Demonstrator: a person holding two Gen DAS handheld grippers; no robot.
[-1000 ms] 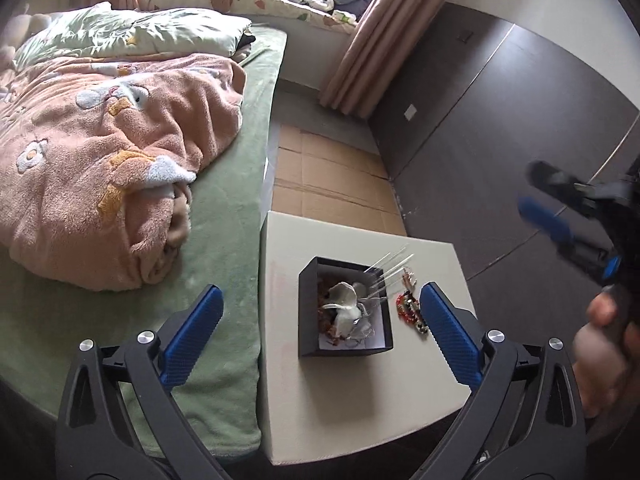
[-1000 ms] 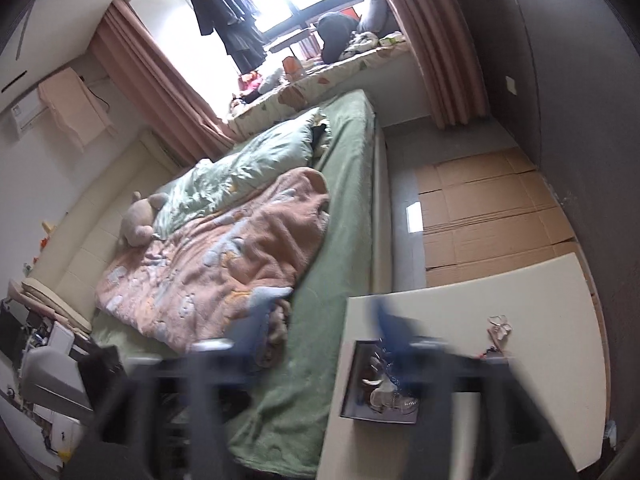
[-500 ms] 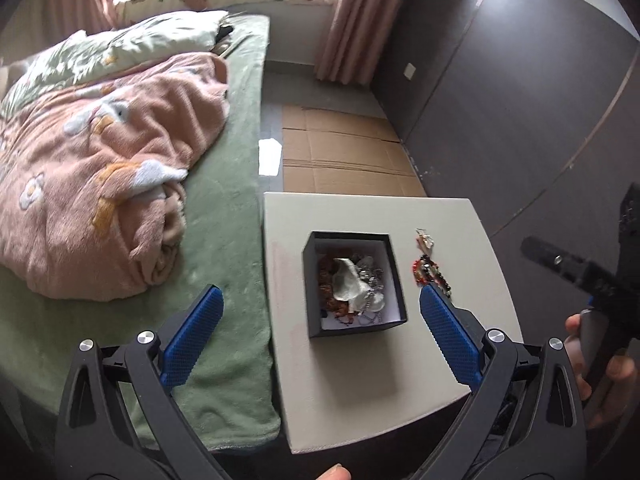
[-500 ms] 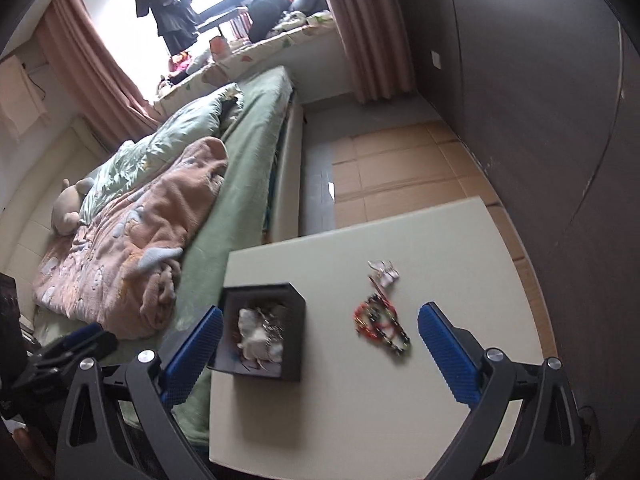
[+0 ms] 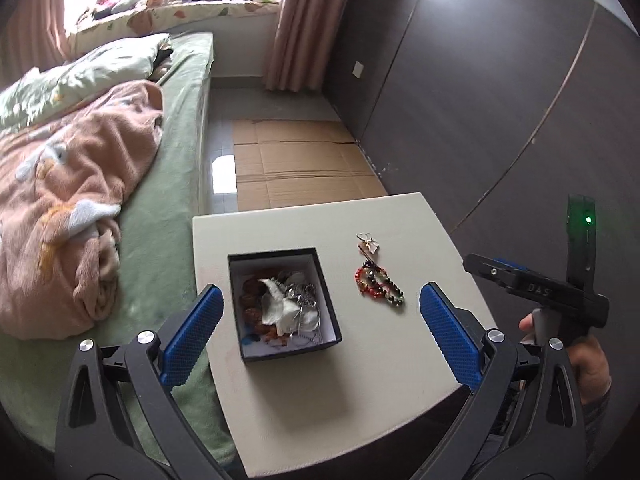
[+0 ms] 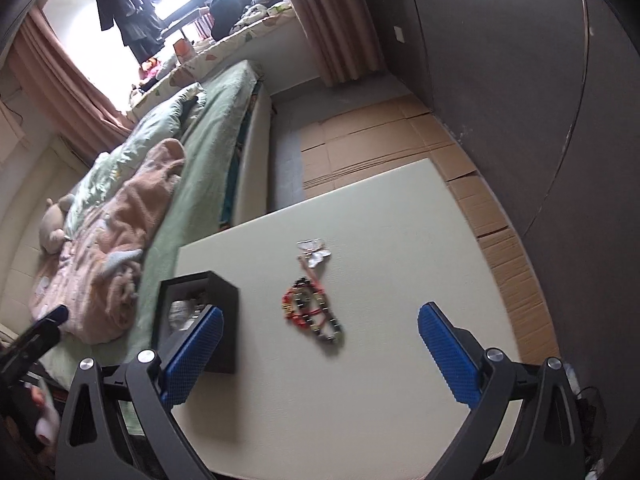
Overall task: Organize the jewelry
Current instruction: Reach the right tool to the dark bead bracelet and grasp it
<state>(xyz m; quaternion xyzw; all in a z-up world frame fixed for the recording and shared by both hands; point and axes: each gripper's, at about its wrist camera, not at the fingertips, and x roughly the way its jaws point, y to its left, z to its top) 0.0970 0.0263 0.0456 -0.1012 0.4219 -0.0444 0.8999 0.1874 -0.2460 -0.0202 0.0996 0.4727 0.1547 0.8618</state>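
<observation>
A black jewelry box with a white inside holds a heap of mixed jewelry and stands on a cream table. Right of it lie beaded bracelets in red and dark beads, and a silver butterfly pin behind them. My left gripper is open and empty, above the table's near part, with the box between its fingers. My right gripper is open and empty, held above the bracelets; the pin and box also show there. The right gripper's body shows at the table's right edge.
A bed with a green sheet and pink blanket touches the table's left side. Flattened cardboard covers the floor beyond the table. A dark wardrobe wall runs along the right.
Both grippers have moved in over the table, and the box and bracelets look nearer. The right gripper has swung right and now faces the bracelets. Nothing on the table has moved.
</observation>
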